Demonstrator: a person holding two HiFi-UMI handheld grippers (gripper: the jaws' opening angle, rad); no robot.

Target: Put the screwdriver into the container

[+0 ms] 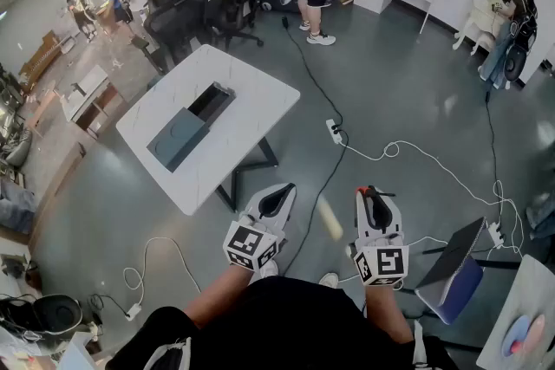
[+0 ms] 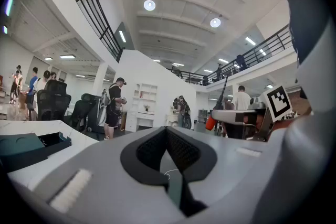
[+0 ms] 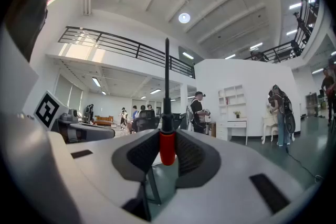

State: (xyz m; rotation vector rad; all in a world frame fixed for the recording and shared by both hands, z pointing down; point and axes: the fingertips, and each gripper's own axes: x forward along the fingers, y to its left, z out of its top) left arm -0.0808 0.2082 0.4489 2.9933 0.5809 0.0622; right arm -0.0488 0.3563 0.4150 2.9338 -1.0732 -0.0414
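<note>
The screwdriver (image 3: 167, 147) has a red and black handle and a thin dark shaft that points up past the jaws in the right gripper view. My right gripper (image 3: 167, 136) is shut on that handle. In the head view this gripper (image 1: 373, 204) hangs over the floor, well short of the white table (image 1: 251, 113). The container (image 1: 178, 139) is a dark teal box lying on that table, with an open black compartment at its far end. My left gripper (image 1: 277, 199) is beside the right one, also over the floor. Its jaws (image 2: 167, 145) meet with nothing between them. The container (image 2: 23, 145) shows at the left.
Black and white cables and a power strip (image 1: 334, 131) run across the grey floor between me and the table. Office chairs (image 1: 204, 9) stand behind the table. A dark board (image 1: 453, 266) leans at the right. Several people stand around the room's far side.
</note>
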